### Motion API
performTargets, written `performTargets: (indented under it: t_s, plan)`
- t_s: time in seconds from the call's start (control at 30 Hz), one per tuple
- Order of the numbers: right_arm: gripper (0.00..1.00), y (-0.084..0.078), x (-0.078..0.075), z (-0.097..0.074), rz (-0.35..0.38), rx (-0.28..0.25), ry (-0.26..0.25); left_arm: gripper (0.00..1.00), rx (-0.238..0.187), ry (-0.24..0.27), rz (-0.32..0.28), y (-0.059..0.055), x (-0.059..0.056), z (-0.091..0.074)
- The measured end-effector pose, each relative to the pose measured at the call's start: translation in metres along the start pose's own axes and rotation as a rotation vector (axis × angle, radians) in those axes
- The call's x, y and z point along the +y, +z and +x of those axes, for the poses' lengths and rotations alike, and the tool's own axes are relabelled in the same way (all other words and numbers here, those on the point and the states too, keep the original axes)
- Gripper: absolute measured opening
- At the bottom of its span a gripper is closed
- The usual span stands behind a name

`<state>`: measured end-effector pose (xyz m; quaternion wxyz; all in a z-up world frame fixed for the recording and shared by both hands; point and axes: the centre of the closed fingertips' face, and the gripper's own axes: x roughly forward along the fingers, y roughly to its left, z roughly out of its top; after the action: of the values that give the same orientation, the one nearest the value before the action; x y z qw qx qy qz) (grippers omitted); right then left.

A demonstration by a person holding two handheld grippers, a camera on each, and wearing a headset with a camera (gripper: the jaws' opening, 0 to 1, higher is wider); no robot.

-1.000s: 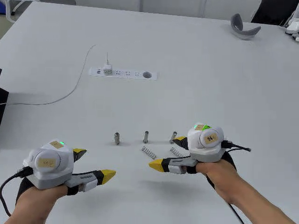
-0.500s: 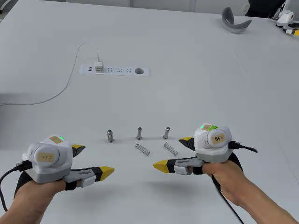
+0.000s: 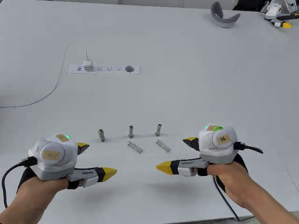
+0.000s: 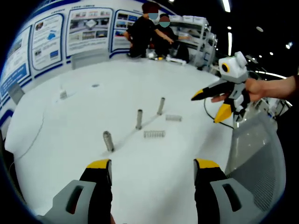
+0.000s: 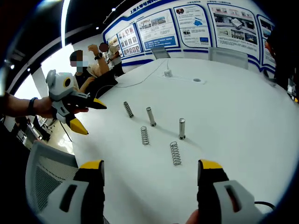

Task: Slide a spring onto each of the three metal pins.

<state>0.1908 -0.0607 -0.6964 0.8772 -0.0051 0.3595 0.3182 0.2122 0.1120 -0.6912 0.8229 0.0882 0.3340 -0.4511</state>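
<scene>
Both grippers hover low over the near part of the white table [image 3: 196,84], one in each of my hands. On my left gripper [image 3: 96,160] the yellow-tipped jaws stand wide apart, gripping nothing. On my right gripper [image 3: 176,154] the jaws are spread just as wide and also grip nothing. The two grippers point inward toward each other and are well apart. The work lies between them and a little beyond.

Three metal pins stand upright in a row on the table. The left pin [image 3: 101,132] carries a fitted spring [image 4: 108,141], its coils wrapped around the shaft. The middle pin [image 3: 131,131] and the right pin [image 3: 158,129] are bare.

Two more springs lie flat on the table, just on my side of the row. The first loose spring [image 3: 135,147] lies near the foot of the middle pin. The second loose spring [image 3: 163,145] lies near the foot of the right pin. Neither touches a pin. In my right gripper view the second loose spring is the nearest piece, lying ahead between my spread jaws.

Farther back on the table lies a white power strip [image 3: 103,69] with a plug [image 3: 87,64] seated in it. A thin cable [image 3: 51,91] curves away from it to my left. A grey curved band [image 3: 223,10] rests near the far edge.
</scene>
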Motion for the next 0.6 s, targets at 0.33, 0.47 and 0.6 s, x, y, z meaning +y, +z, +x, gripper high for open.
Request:
performTargets:
  t_s: [0.33, 0.47, 0.6]
  plan:
    - [0.85, -0.013, -0.005, -0.015, 0.029, -0.006, -0.022, 0.73, 0.035, -0.065, 0.077, 0.007, -0.018, 0.022]
    - [0.85, -0.016, -0.007, -0.019, 0.040, -0.014, -0.029, 0.73, 0.052, -0.090, 0.121, 0.011, -0.025, 0.030]
    - [0.85, -0.019, -0.008, -0.022, 0.045, -0.019, -0.035, 0.73, 0.071, -0.113, 0.162, 0.013, -0.030, 0.036]
